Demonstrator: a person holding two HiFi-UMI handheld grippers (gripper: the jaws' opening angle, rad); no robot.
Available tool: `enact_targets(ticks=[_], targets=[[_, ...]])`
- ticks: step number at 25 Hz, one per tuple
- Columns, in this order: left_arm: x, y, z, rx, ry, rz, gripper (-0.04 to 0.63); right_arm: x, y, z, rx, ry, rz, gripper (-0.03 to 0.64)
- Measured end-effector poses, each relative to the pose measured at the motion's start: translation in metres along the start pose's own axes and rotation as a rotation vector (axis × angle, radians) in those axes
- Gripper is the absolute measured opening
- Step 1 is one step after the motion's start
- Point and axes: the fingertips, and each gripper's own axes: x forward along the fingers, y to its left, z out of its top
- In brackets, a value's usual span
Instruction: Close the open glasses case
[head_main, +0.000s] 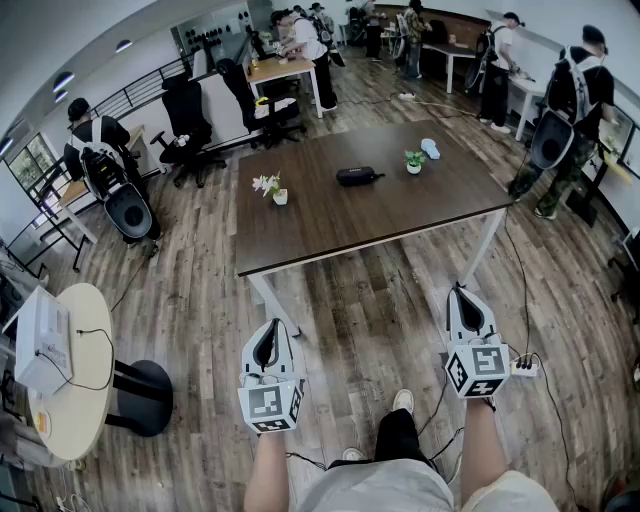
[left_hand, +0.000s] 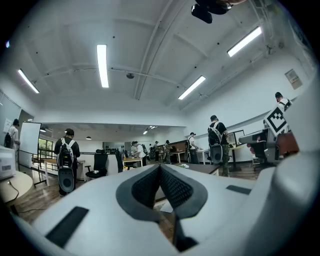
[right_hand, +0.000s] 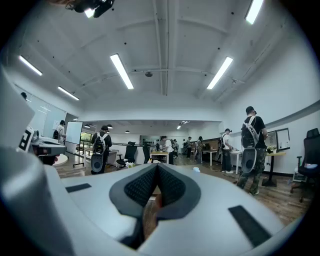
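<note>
Left tool and right tool, closed empty, hover far from glasses case.

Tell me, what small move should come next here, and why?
Probably step closer to the brown table. The left gripper and right gripper are both shut, empty and held level short of the table's near edge, while the dark glasses case lies mid-table, well beyond both.

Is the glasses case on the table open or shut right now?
Cannot tell. The case is a small dark low shape on the table; no raised lid stands out.
</note>
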Motion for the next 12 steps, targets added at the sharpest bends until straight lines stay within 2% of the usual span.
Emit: enact_targets(ticks=[8, 12], targets=[[0.034, -0.008, -0.010, -0.026, 0.049, 0.009, 0.000, 0.026, -0.013, -0.008, -0.030, 0.029, -0.003, 0.000], [0.050, -0.015, -0.012, -0.038, 0.046, 0.001, 0.000, 0.035, -0.024, -0.006, -0.016, -0.001, -0.016, 0.002]])
